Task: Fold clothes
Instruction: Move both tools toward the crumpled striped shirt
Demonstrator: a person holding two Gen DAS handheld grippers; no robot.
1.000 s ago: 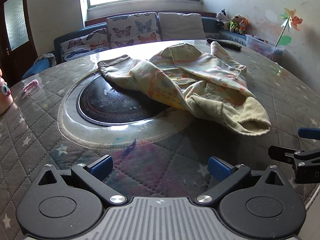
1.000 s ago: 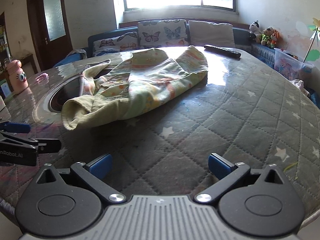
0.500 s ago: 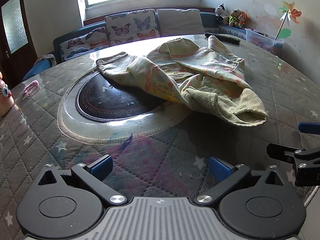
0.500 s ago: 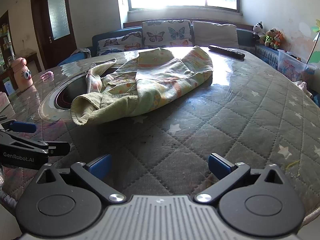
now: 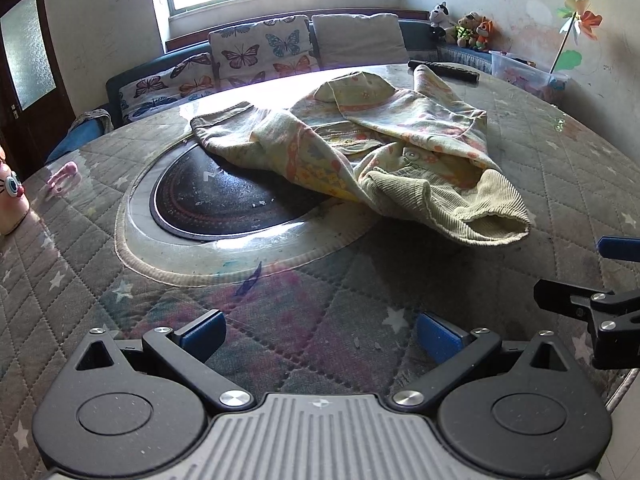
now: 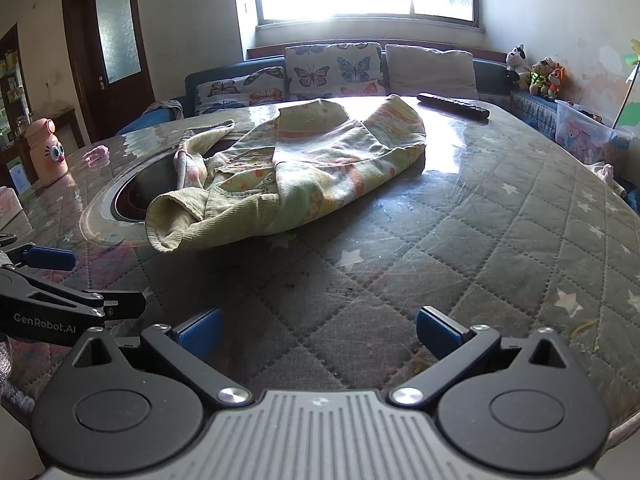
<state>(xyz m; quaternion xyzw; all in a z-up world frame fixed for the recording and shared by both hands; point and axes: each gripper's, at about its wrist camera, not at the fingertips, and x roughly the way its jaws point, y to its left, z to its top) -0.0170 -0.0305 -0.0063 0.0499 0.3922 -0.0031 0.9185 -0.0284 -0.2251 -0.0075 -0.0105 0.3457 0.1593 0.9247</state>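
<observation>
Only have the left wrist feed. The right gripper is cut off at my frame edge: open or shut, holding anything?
Observer: Open. In the right wrist view the right gripper has its blue pads wide apart with nothing between them. It sits over the bare quilted table cover, short of the garment.
Operator: From here the remote looks tucked against the sleeve. Touching?
Observer: No. The right wrist view shows the remote lying apart from the garment, with a strip of shiny tabletop between them.
</observation>
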